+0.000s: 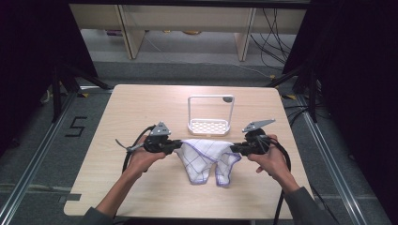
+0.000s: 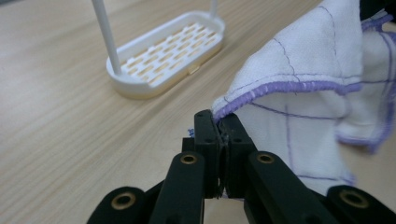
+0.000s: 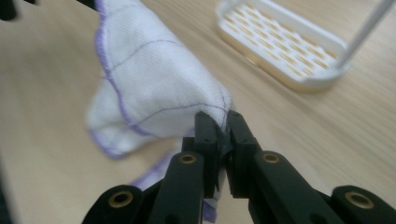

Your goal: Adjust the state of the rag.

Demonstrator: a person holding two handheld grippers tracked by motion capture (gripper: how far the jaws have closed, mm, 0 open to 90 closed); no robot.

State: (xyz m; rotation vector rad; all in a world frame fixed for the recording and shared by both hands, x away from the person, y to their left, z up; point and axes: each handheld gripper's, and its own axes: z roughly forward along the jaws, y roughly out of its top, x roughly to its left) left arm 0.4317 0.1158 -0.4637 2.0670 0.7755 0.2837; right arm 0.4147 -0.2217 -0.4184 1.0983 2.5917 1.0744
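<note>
A white cloth (image 1: 205,158) with purple stitched edges and thin grid lines hangs stretched between the two grippers above the wooden table (image 1: 141,108). My left gripper (image 1: 177,146) is shut on the cloth's left corner (image 2: 299,88); its jaws (image 2: 218,122) pinch the purple hem. At the other end, my right gripper (image 1: 233,148) is shut on the right corner (image 3: 154,84), with fabric caught between its tips (image 3: 219,121). The cloth's lower folds droop to the tabletop in the high view.
A white rack (image 1: 210,115) with a slotted base and a tall wire frame stands just behind the cloth, also seen as the rack (image 2: 163,56) in the left gripper view and the rack (image 3: 285,46) in the right gripper view. Table edges lie left and right of the hands.
</note>
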